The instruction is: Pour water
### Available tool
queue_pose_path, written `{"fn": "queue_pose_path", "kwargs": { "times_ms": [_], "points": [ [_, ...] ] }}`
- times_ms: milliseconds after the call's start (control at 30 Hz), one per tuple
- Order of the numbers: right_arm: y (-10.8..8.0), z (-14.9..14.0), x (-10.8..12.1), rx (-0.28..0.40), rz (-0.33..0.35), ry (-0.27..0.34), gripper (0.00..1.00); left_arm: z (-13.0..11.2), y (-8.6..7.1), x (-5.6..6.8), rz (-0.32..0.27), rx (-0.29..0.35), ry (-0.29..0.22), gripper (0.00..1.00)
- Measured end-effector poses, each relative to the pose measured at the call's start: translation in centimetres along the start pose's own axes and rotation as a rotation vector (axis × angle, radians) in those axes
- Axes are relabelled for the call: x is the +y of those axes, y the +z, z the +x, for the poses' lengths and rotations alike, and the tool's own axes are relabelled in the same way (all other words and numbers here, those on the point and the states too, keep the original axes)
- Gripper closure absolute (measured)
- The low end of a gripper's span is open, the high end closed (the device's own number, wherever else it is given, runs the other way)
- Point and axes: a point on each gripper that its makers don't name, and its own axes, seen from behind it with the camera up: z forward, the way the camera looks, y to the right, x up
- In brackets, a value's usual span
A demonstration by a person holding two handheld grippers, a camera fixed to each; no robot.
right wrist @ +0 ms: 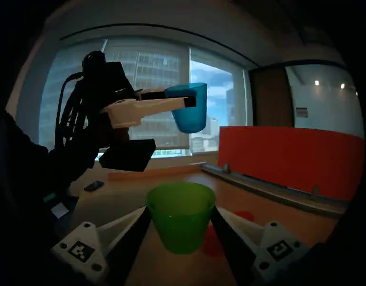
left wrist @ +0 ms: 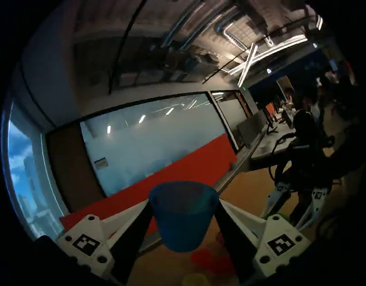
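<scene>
— Where's the blue cup (left wrist: 183, 221) just now?

— Up in the air. The left gripper (left wrist: 183, 214) has it, jaws clenched on its sides, one finger pressing each flank. In the right gripper view it sits high against the window (right wrist: 216, 109), roughly upright, rim on top.

— Anything in it?

— I can't tell. The inside is dim in the left gripper view, and the right gripper view catches it from the side, so no water line shows.

— And the other cup?

— The green cup (right wrist: 181, 217) is lower down and upright. The right gripper (right wrist: 181, 224) grasps it the same way, jaws closed against both its sides. The blue one hangs well above it and apart from it, a little off to one side. I can see the green rim, but the inside is too dark to say whether it holds water.

— Is it standing on something?

— There's a wooden worktop (right wrist: 259, 209) under it. Whether the base touches the wood I can't make out.

— What else is around?

— Two red discs (right wrist: 242, 215) lie flat on the worktop just beyond the green cup. A red panel (right wrist: 287, 157) runs along the far edge. Over by the window lies a small dark flat thing (right wrist: 93, 186). A dark sleeve (right wrist: 87, 124) is behind the left gripper, holding it.
</scene>
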Motion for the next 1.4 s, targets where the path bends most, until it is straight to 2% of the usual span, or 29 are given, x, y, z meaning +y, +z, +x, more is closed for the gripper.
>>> {"fn": "queue_pose_path", "kwargs": {
  "times_ms": [233,400,800,1100,1400],
  "points": [
    [-0.2,0.1,0.2,0.002,-0.006,0.002,0.12,0.4,0.0,-0.5,-0.018,0.028,-0.200,0.14],
    [-0.2,0.1,0.4,0.007,-0.008,0.007,0.12,1.2,0.0,-0.2,-0.052,0.046,-0.294,0.15],
    [-0.2,0.3,0.6,0.010,-0.014,0.020,0.12,0.6,0.2,-0.7,-0.049,0.033,-0.363,0.15],
    [-0.6,0.2,0.9,0.010,-0.019,0.034,0.12,-1.2,-0.1,-0.5,-0.054,-0.013,-0.363,0.14],
    [-2.0,0.0,1.9,0.004,-0.053,0.038,0.12,-3.8,-1.0,-0.6,-0.043,-0.056,-0.370,0.13]
  ]
}}
